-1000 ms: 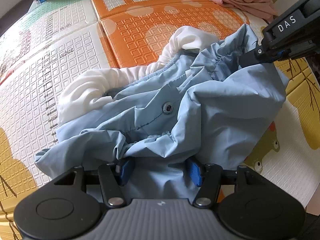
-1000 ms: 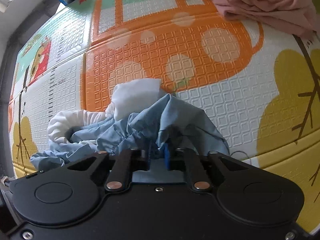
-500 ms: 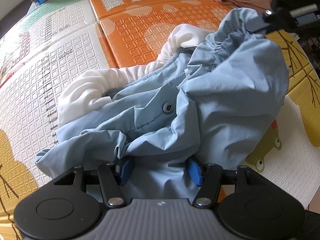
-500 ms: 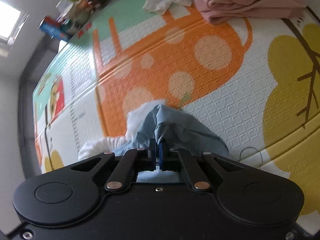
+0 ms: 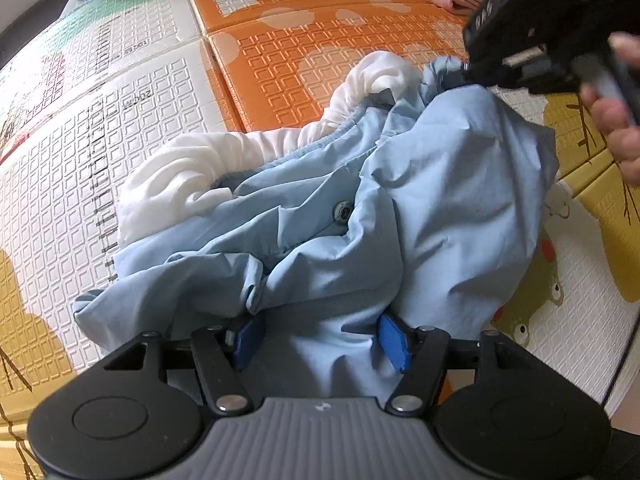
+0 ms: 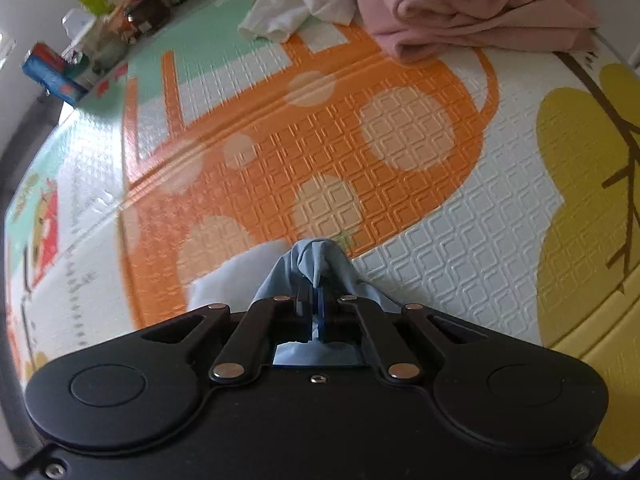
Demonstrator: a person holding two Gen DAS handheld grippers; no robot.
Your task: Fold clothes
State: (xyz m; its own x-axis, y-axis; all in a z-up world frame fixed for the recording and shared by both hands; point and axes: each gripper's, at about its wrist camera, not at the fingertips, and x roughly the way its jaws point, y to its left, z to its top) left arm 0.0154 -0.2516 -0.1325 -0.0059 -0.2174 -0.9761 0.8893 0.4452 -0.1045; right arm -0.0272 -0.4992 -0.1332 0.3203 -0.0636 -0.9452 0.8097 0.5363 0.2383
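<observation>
A crumpled light blue garment [image 5: 420, 208] with a white lining [image 5: 192, 176] and a metal snap lies on the play mat. My left gripper [image 5: 320, 338] stands open at its near edge, blue pads on either side of a fold of the cloth. My right gripper [image 6: 314, 312] is shut on a bunched edge of the blue garment [image 6: 316, 256] and holds it up off the mat. In the left wrist view the right gripper [image 5: 466, 70] shows at the upper right, held by a person's hand [image 5: 616, 120].
The patterned foam play mat [image 6: 360, 168] covers the floor. A pink garment [image 6: 472, 4] and a white garment [image 6: 296, 4] lie at the far edge. Boxes and bottles [image 6: 100, 48] stand at the far left corner.
My right gripper has closed on the garment's edge and lifted it up and away. The cloth on the right side is pulled taller. The left gripper has stayed in place, open.
</observation>
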